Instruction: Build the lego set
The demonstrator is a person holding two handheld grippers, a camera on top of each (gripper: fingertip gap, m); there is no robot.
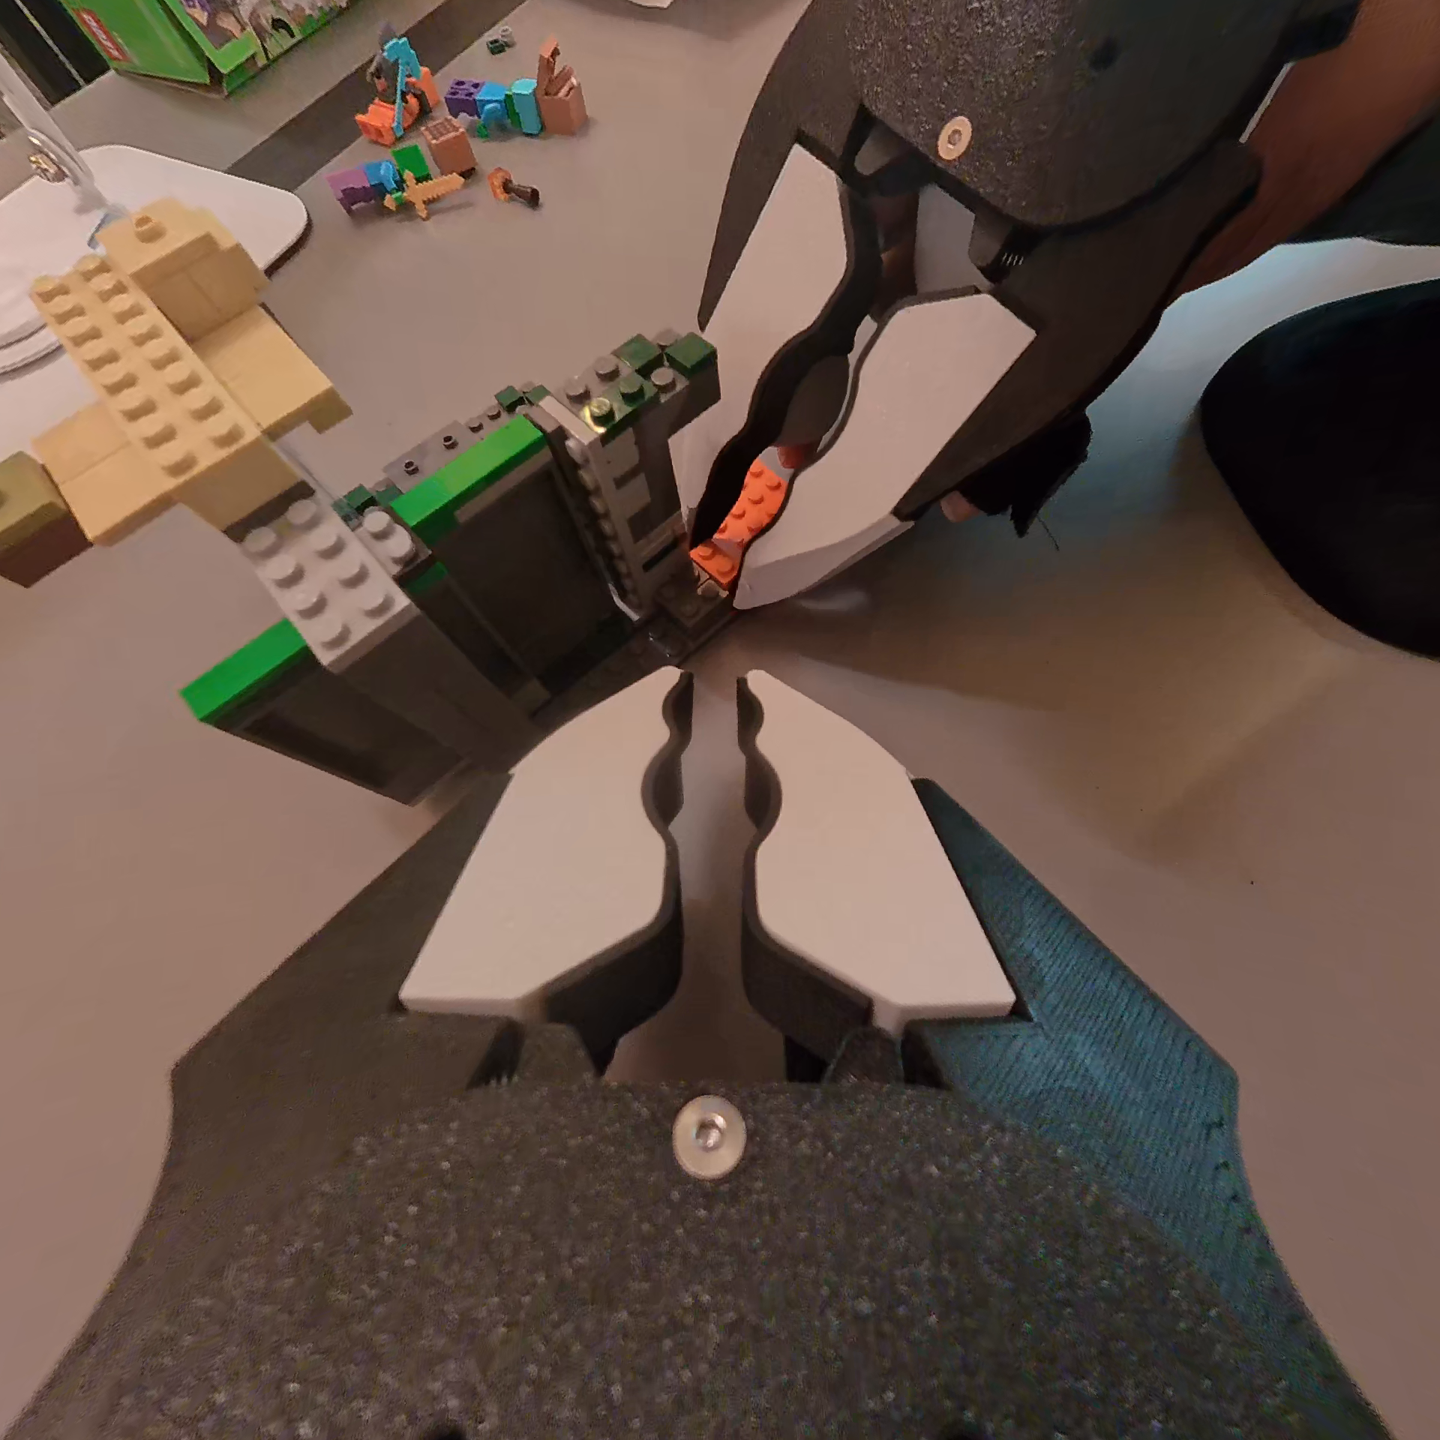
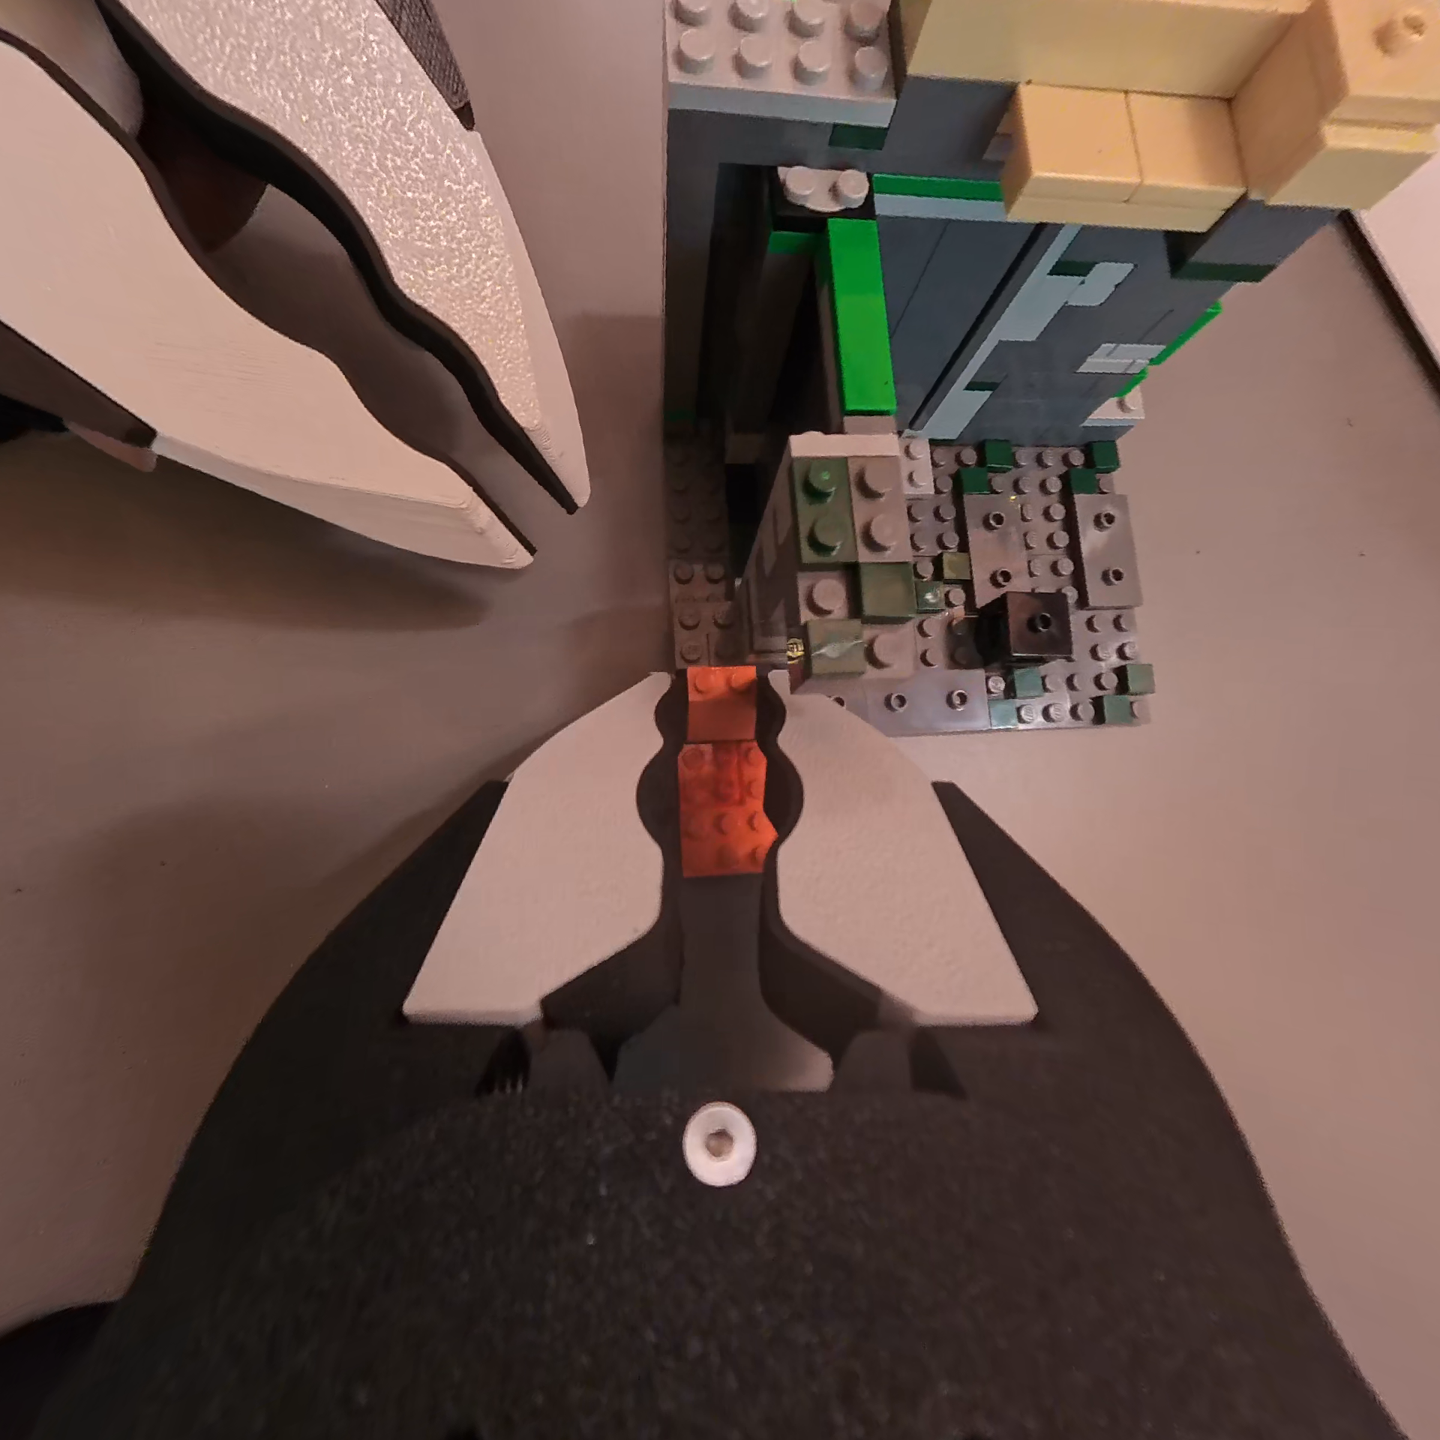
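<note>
Right wrist view: right gripper (image 2: 721, 686) pinching an orange brick assembly (image 2: 721, 810).
Its tip meets the grey-green build (image 2: 857, 545) at twelve o'clock; left gripper (image 1: 713, 686) (empty) sits slightly spread.

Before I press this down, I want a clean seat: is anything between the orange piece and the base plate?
Nothing visible. The orange piece, clamped in the right gripper, already reaches the dark grey base plate beside the grey column. The left gripper stands apart.

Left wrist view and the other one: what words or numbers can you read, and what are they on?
Green box: white letters on a red patch, cut off by the picture's edge and blurred, not readable.
Studs on the model: any marks are too small to read.
No other writing shows.
</note>
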